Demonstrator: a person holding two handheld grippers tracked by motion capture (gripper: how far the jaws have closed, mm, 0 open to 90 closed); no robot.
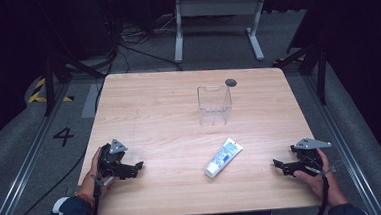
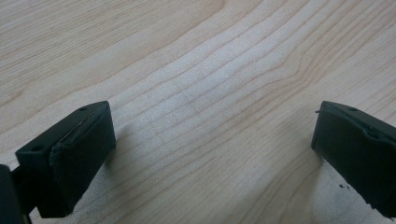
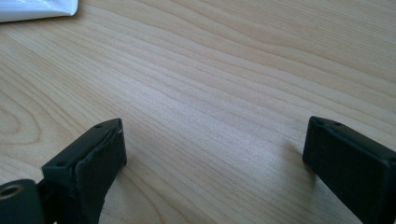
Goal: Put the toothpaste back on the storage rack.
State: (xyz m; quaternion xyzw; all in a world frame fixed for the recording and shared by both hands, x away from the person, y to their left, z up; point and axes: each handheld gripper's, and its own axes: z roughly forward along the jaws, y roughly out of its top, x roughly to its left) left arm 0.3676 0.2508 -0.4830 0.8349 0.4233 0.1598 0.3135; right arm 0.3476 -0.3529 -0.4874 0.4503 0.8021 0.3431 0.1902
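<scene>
A white and blue tube (image 1: 223,157) lies flat on the wooden table (image 1: 169,114), cap end toward the front. Behind it stands a clear plastic box (image 1: 214,104), upright and empty. My left gripper (image 1: 134,169) rests near the front left corner, held by a hand, jaws wide apart over bare wood (image 2: 210,140). My right gripper (image 1: 279,165) sits near the front right corner, pointing left toward the tube, jaws also wide apart with nothing between them (image 3: 212,154). A white corner of the tube (image 3: 37,9) shows at the top left of the right gripper view.
A small dark round disc (image 1: 230,82) lies near the table's back edge, just behind the box. White table legs (image 1: 218,20) and cables are on the floor beyond. Metal rails run along both sides of the table.
</scene>
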